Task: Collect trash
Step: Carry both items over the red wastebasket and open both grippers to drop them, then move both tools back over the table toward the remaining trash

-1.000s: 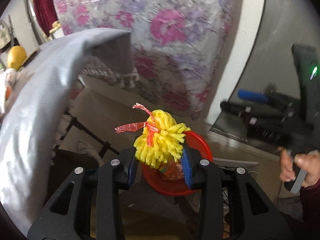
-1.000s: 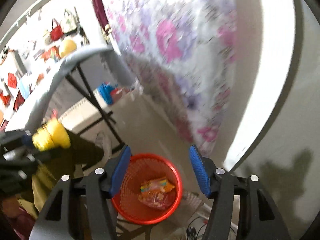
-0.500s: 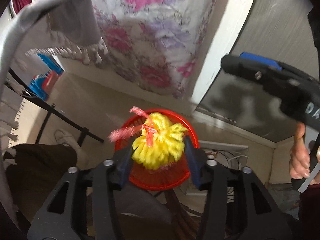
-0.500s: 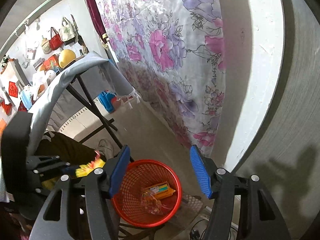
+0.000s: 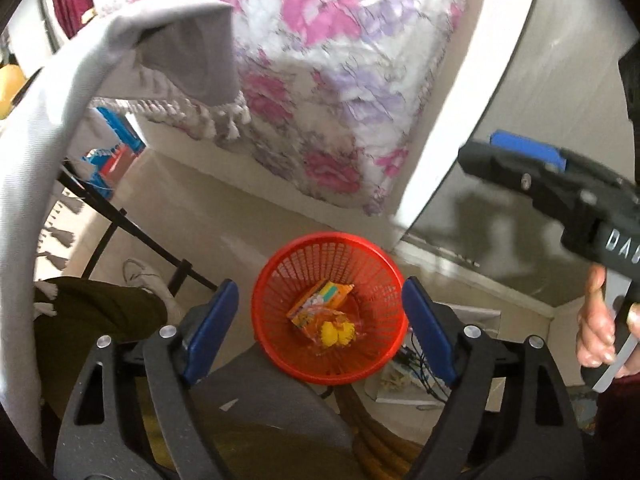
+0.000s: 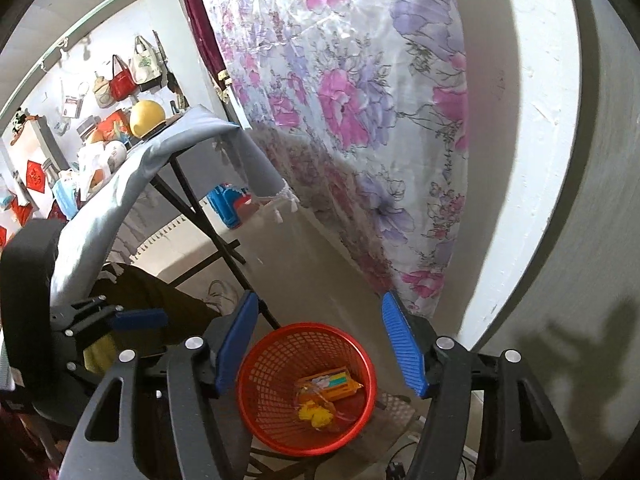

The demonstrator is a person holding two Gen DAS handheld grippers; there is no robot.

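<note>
Yellow fringed scrap (image 5: 338, 334) was down in the red mesh basket (image 5: 280, 264), lying on the bottom against a clear wrapper and an orange snack packet (image 5: 322, 300). The right wrist view agreed: same yellow piece (image 6: 316, 414) beside the packet (image 6: 330, 386) inside the basket (image 6: 256, 364). So that item counted as collected.

Left gripper (image 5: 320, 320) hung directly over the basket; its jaws had just been opening and stood wide apart, nothing between them, nothing touching the pads. Release done. Right gripper (image 6: 318, 344) was also spread and empty, aimed down at the same basket from a little to the side; in the left view it showed at the right edge with the person's hand (image 5: 596, 320) on its handle.

Basket held three pieces that I could make out; plenty of room left.

What was left: hard to say from these views. The grey-clothed table (image 6: 160, 152) carried bags, a yellow ball and other clutter at its far end, but I couldn't tell which of that was trash. Floor around the basket showed a shoe (image 5: 140, 276) and cables, no obvious litter. My read: one drop finished, both tools free for the next pick, remaining count unknown.
</note>
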